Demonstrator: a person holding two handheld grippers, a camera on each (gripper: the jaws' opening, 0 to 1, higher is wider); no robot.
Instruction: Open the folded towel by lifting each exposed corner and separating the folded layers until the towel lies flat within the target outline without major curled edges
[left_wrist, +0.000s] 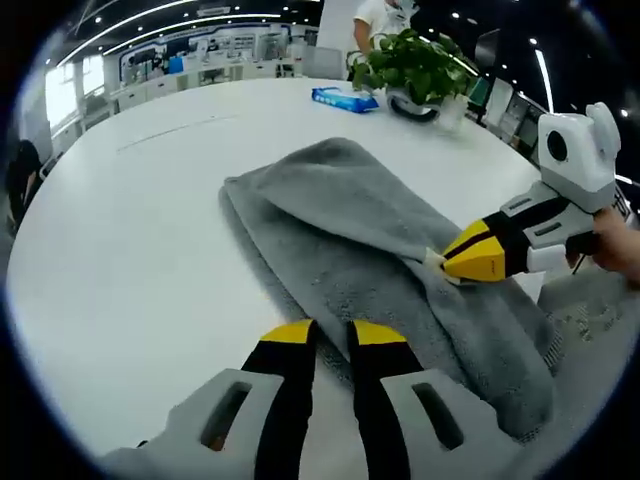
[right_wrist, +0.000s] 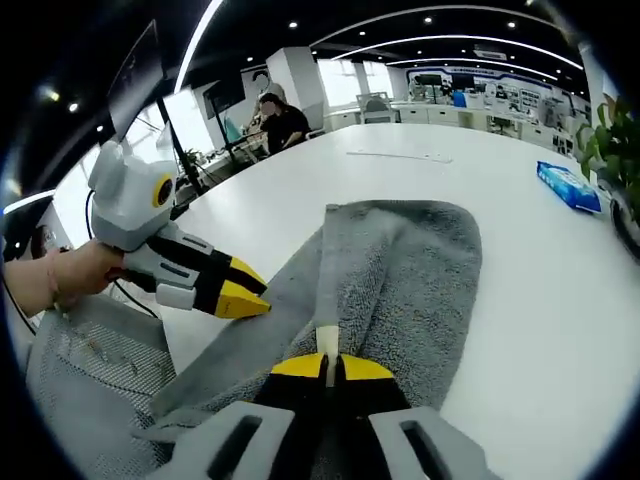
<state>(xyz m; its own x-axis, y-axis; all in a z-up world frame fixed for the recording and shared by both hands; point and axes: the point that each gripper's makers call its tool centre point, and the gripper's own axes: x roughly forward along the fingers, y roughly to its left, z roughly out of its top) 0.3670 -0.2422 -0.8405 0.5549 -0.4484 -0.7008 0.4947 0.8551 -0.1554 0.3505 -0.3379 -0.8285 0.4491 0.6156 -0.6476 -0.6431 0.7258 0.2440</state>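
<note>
A grey towel (left_wrist: 340, 215) lies folded on the white table (left_wrist: 130, 250), with one layer ridged up along its length. In the left gripper view my right gripper (left_wrist: 447, 262) comes in from the right, shut on an upper layer's edge beside a small white label. The right gripper view shows the same grip (right_wrist: 327, 362) on the towel (right_wrist: 420, 270), jaws pressed together over the label. My left gripper (left_wrist: 334, 335) hovers at the towel's near edge with a narrow gap between its jaws and nothing in it. It also appears in the right gripper view (right_wrist: 258, 295), beside the towel's long edge.
A potted plant (left_wrist: 415, 70) and a blue packet (left_wrist: 343, 98) stand at the table's far side. A faint line (left_wrist: 175, 130) crosses the tabletop beyond the towel. A hand (right_wrist: 70, 275) holds the left gripper, with grey clothing (right_wrist: 90, 385) below it. People sit in the background.
</note>
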